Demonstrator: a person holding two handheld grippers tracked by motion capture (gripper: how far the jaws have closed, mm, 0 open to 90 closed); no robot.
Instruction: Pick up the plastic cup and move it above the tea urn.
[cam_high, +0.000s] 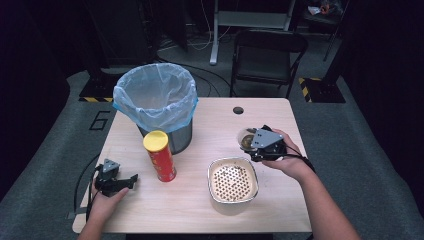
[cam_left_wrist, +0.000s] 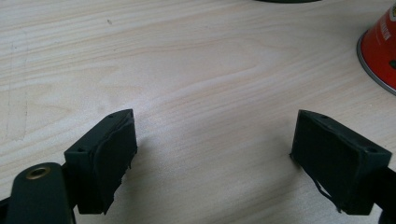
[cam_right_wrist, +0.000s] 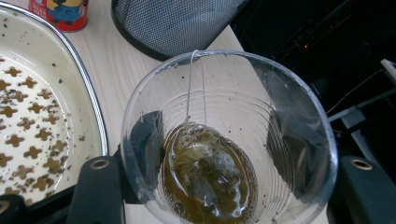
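Two grippers showed from above: the left gripper (cam_high: 131, 179) rested spread on the table (cam_high: 280, 210), while the right gripper (cam_high: 250, 148) pinched a plastic cup (cam_high: 246, 139) beside the strainer dish (cam_high: 233, 180). Its own view showed a teabag (cam_right_wrist: 208, 175) in brown liquid; tilting the cup could spill it.

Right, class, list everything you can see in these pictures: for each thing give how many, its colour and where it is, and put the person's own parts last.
Table: one, pale wood, centre of the high view.
Waste bin: one, dark mesh with a pale blue liner, far left of the table.
Crisp tube: one, red with a yellow lid, upright in front of the bin.
Strainer dish: one, white with a metal rim and brown specks, near centre.
Plastic cup: one, clear, holding a tea bag in brown liquid, between the right gripper's jaws.
Folding chair: one, black, beyond the table.
Left gripper: one, black, open, near left edge.
Right gripper: one, black, shut on the cup.
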